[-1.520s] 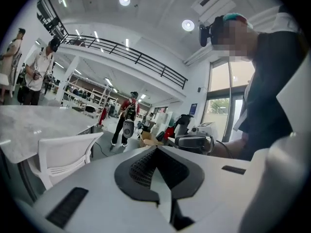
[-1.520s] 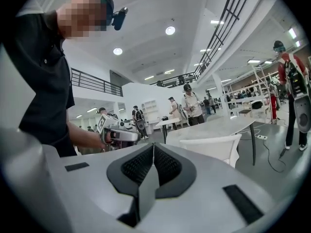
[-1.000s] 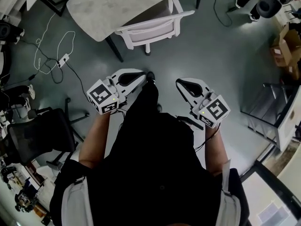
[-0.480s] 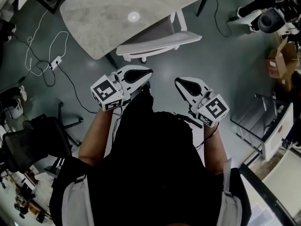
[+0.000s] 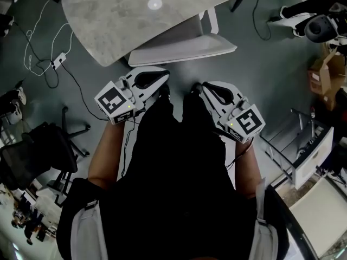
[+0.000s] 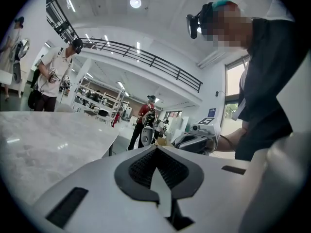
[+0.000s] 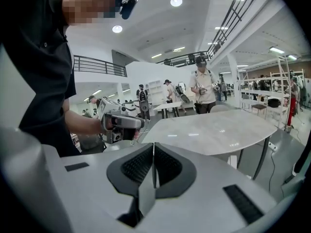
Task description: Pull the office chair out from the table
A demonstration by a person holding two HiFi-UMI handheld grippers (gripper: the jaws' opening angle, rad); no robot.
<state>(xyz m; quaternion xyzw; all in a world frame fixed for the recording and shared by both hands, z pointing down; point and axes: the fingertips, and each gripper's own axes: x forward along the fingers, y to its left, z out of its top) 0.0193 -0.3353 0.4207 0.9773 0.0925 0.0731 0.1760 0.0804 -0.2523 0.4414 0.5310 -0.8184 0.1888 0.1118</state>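
The white office chair (image 5: 184, 43) is tucked under the grey marble-topped table (image 5: 124, 20); only its backrest and part of the seat show in the head view. My left gripper (image 5: 164, 76) is shut and empty, its tips just short of the backrest's near edge on the left. My right gripper (image 5: 200, 86) is also shut and empty, a little nearer me and below the backrest's right half. In the left gripper view the shut jaws (image 6: 156, 148) point level past the table top (image 6: 43, 140). In the right gripper view the shut jaws (image 7: 153, 147) face the table (image 7: 218, 130).
A black office chair (image 5: 40, 156) stands at the left. Cables and a power strip (image 5: 56, 63) lie on the floor beyond it. A cardboard box (image 5: 324, 72) and a white cabinet (image 5: 317, 153) are at the right. People (image 6: 54, 74) stand beyond the table.
Both grippers have moved forward together toward the table, and the chair's backrest now lies just ahead of their tips. Both have stayed shut.
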